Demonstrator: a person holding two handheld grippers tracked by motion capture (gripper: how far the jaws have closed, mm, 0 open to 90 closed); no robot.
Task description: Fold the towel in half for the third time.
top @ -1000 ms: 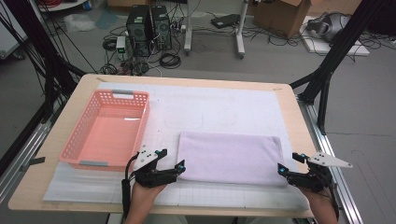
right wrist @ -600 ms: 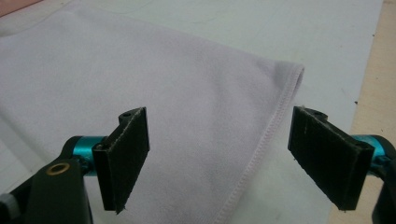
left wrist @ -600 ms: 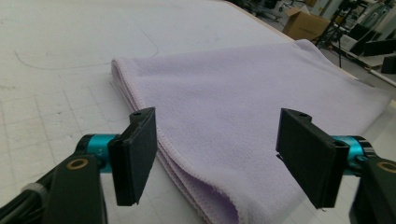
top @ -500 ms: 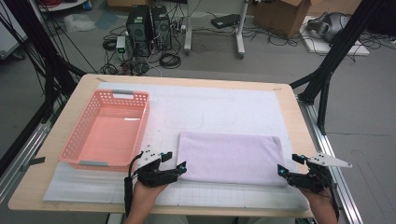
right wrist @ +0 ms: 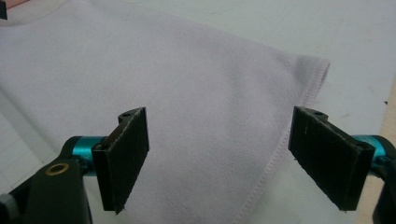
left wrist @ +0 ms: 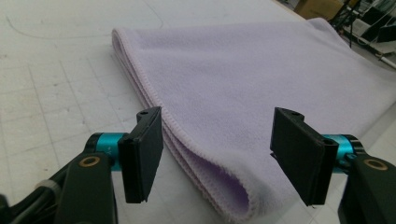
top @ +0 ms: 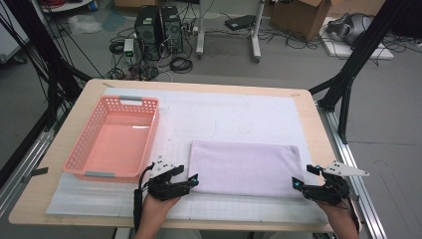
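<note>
Here, in the high view, the folded lilac towel (top: 246, 167) lies flat on the white mat (top: 234, 119), just right of the pink basket (top: 114, 139). The left gripper (top: 191, 180) sits at the towel's near left corner, and the right gripper (top: 297, 184) at its near right corner, each held by a hand coming in from the table's near edge.

In the left gripper view, the towel (left wrist: 243, 84) stretches away from the camera, its folded, rounded corner lying between the two black jaws. The left gripper (left wrist: 217, 154) has just been closing its jaws, yet they stand apart with gaps to the cloth on both sides, so nothing is gripped.

In the right gripper view, the towel (right wrist: 187, 93) spreads beneath the right gripper (right wrist: 219, 163), whose jaws stand wide apart on either side of the towel's stitched edge, pressing on nothing.
</note>
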